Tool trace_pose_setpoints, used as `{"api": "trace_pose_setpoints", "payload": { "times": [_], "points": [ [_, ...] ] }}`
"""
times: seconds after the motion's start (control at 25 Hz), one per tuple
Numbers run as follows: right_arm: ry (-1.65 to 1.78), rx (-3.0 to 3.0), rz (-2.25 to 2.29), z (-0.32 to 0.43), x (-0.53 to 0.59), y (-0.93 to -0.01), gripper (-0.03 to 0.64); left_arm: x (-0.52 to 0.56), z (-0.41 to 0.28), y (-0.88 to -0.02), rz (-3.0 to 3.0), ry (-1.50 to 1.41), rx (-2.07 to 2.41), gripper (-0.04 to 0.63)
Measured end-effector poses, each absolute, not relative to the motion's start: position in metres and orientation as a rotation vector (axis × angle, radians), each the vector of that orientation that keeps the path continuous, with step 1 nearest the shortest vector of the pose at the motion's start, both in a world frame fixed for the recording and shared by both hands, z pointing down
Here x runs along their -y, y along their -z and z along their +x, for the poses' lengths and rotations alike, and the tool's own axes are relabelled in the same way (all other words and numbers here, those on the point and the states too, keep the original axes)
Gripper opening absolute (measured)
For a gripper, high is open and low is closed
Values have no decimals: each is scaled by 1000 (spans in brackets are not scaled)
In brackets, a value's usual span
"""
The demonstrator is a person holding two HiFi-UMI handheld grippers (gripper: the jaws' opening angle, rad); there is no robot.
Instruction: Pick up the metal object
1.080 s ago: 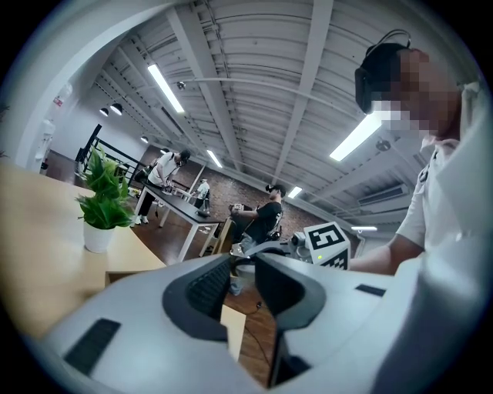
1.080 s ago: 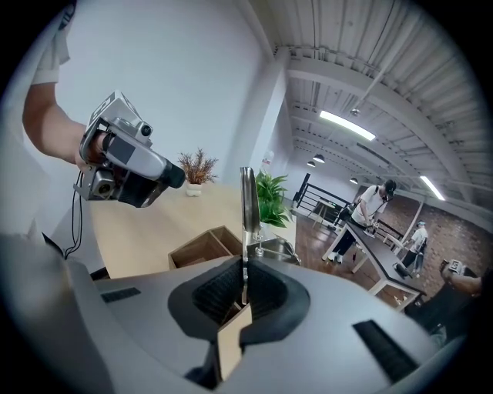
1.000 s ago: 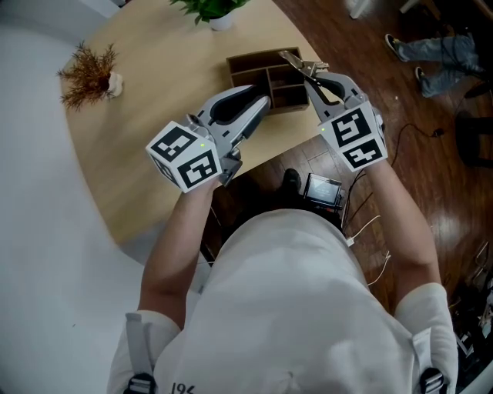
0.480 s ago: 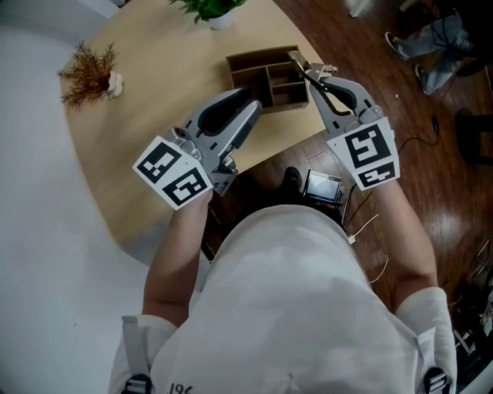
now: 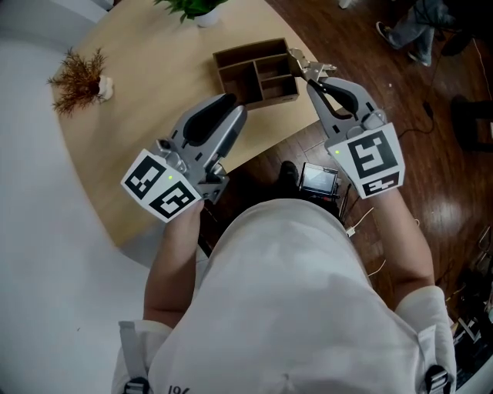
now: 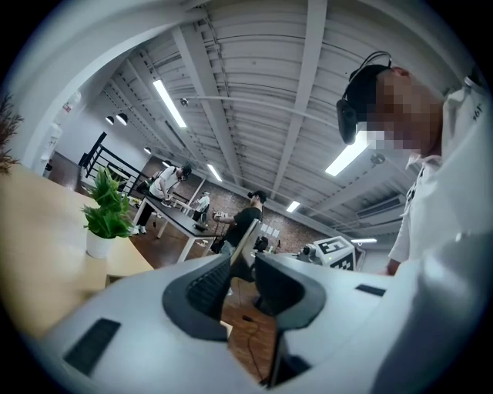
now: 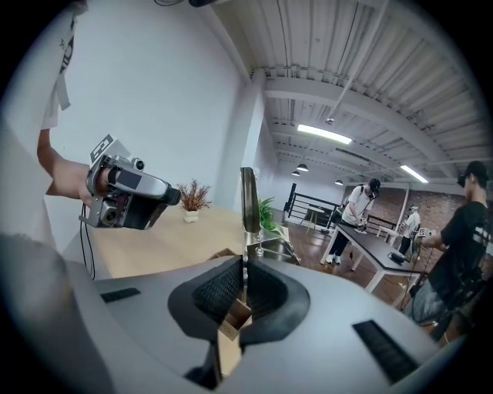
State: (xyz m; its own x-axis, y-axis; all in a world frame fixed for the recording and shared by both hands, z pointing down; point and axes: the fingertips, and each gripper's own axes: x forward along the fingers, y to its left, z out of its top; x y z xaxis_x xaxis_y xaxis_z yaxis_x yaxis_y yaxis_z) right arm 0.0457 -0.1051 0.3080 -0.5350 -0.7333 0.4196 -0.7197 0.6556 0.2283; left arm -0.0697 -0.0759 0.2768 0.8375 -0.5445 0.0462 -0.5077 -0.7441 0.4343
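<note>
The metal object (image 5: pixel 308 68) is a thin, shiny utensil. My right gripper (image 5: pixel 314 77) is shut on its lower end, just off the right side of the wooden compartment box (image 5: pixel 258 69). In the right gripper view the metal object (image 7: pixel 248 196) stands straight up from between the jaws of the right gripper (image 7: pixel 244 260). My left gripper (image 5: pixel 235 108) hovers over the table's near edge, short of the box. In the left gripper view the left gripper (image 6: pixel 243 258) shows a narrow gap between its pads and nothing held.
The round wooden table (image 5: pixel 154 69) carries a green plant in a white pot (image 5: pixel 192 11) at the back and a dried twig ornament (image 5: pixel 77 81) at the left. A small device with cables (image 5: pixel 317 178) lies on the dark floor. Other people stand in the background.
My left gripper has drawn back towards my body and to the left. The right gripper, still holding the metal object, has shifted slightly right, away from the box.
</note>
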Motion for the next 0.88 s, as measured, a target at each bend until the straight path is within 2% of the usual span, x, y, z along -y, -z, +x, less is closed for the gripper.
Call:
{"api": "trace_pose_setpoints", "payload": {
  "times": [0.88],
  "points": [
    [4, 2396, 1179, 62, 76, -297, 5, 50, -71, -281, 2566, 93, 770, 80]
  ]
}}
